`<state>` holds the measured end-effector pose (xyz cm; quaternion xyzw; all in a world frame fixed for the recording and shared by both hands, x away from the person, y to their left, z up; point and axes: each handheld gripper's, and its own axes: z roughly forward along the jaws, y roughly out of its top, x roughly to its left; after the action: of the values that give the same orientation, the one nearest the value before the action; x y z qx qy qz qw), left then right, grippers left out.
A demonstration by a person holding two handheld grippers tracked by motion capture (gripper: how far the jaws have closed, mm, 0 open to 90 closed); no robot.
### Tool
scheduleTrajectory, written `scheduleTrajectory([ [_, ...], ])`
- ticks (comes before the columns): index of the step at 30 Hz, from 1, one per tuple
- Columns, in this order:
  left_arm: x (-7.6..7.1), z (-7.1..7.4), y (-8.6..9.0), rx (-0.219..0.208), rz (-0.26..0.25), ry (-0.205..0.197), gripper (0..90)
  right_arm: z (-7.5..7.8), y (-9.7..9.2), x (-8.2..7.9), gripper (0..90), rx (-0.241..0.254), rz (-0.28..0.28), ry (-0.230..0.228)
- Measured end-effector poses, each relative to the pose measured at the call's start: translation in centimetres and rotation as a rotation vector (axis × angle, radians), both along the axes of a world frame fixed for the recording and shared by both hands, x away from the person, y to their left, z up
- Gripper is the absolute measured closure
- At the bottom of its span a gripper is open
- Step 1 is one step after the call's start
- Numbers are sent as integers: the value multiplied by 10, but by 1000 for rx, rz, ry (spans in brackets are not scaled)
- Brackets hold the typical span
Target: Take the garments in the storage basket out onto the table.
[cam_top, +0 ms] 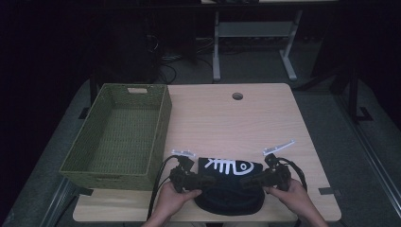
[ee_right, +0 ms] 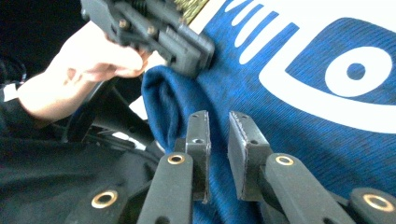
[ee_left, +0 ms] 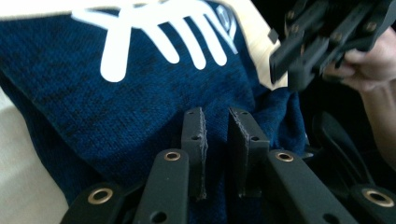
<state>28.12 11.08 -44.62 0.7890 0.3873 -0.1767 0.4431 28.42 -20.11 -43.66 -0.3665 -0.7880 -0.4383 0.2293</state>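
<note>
A dark blue knitted garment (cam_top: 229,187) with a white fishbone print lies at the table's front edge, its near part folded over. My left gripper (cam_top: 208,180) reaches in over the garment's left side and my right gripper (cam_top: 248,182) over its right side, tips toward each other. In the left gripper view the jaws (ee_left: 217,112) stand a narrow gap apart just above the blue fabric (ee_left: 116,107), with nothing pinched. The right gripper's jaws (ee_right: 217,114) are likewise slightly apart over the fabric (ee_right: 303,121) near the fish's eye.
A green woven basket (cam_top: 161,123) stands empty on the table's left half. The wooden table (cam_top: 236,127) has a round hole (cam_top: 237,96) at its far edge. A desk frame and cables stand on the dark floor beyond.
</note>
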Motion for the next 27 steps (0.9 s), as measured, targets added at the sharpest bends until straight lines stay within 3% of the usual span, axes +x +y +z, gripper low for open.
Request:
scheduleTrajectory([
  [3, -3, -2, -1, 25, -18, 2, 771, -2, 4, 1, 792, -33, -13, -11],
  [6, -6, -4, -3, 38, -33, 5, 771, -9, 13, -2, 799, -58, 12, -1],
  [10, -8, 0, -3, 12, -30, -6, 763, -17, 24, -7, 809, -99, 57, 1],
  [13, -11, 3, -7, 5, -46, -18, 761, -21, 26, -10, 812, -104, 67, 6],
  [17, -14, -1, -14, 29, -75, -16, 761, -24, 27, -12, 817, -109, 67, 15],
  [27, -20, -15, -15, 54, -76, -16, 765, -27, 29, -16, 822, -124, 76, 12],
])
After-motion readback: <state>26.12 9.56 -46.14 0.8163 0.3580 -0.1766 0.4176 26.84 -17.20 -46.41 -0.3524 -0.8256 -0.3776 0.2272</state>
